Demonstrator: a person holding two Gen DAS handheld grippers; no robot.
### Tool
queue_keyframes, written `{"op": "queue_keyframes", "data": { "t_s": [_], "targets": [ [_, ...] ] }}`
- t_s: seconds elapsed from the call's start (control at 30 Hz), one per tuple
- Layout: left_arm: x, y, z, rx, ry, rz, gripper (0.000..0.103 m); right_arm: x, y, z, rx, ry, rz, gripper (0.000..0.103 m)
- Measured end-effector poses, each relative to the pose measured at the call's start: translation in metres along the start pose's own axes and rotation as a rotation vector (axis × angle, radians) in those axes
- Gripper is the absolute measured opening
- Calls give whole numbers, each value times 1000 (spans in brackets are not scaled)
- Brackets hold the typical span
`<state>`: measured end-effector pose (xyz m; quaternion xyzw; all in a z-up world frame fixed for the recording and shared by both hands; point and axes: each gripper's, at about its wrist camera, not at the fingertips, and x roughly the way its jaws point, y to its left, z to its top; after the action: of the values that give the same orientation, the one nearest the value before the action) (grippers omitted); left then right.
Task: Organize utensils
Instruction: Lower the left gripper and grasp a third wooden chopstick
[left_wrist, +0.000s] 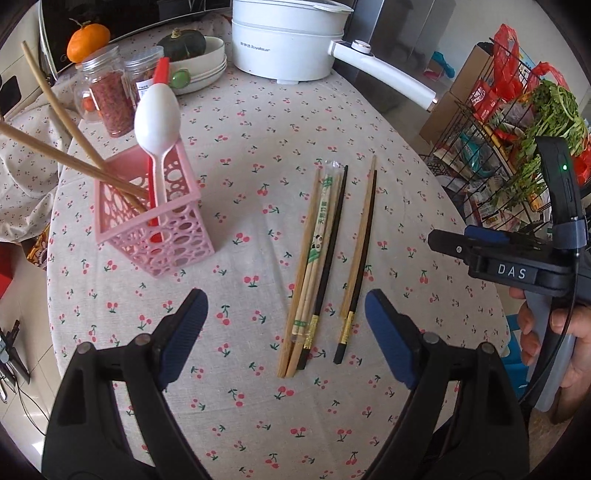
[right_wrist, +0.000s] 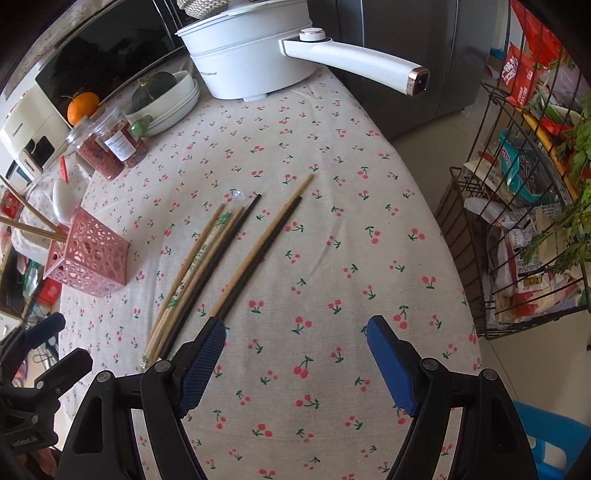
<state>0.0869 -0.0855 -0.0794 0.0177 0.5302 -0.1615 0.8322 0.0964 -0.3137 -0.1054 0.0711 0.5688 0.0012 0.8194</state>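
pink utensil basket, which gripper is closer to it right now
Left. The left gripper hovers open just in front of the pink utensil basket; the right gripper is farther off, beyond the chopsticks lying on the table.

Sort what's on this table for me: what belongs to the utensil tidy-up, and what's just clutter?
Job:
- pink holder
- white spoon in it
- loose chopsticks on the cloth

Clutter:
- white electric pot
- two jars
- orange
- bowls with squash
- wire rack

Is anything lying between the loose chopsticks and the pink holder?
Nothing visible: only bare tablecloth separates the chopsticks from the pink holder. The holder's opening already carries a white spoon and two chopsticks.
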Motion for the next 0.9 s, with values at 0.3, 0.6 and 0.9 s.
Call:
{"op": "queue_keyframes", "data": {
  "t_s": [0.3, 0.6, 0.9],
  "targets": [
    [62, -17, 38, -15, 105, -10, 23, 7, -12, 9, 2, 17, 12, 80],
    [110, -24, 68, -46, 148, 27, 14, 19, -19, 15, -13, 41, 9, 81],
    [125, -36, 76, -2, 175, 98, 14, 23, -25, 21, 0, 46, 5, 81]
  ]
}}
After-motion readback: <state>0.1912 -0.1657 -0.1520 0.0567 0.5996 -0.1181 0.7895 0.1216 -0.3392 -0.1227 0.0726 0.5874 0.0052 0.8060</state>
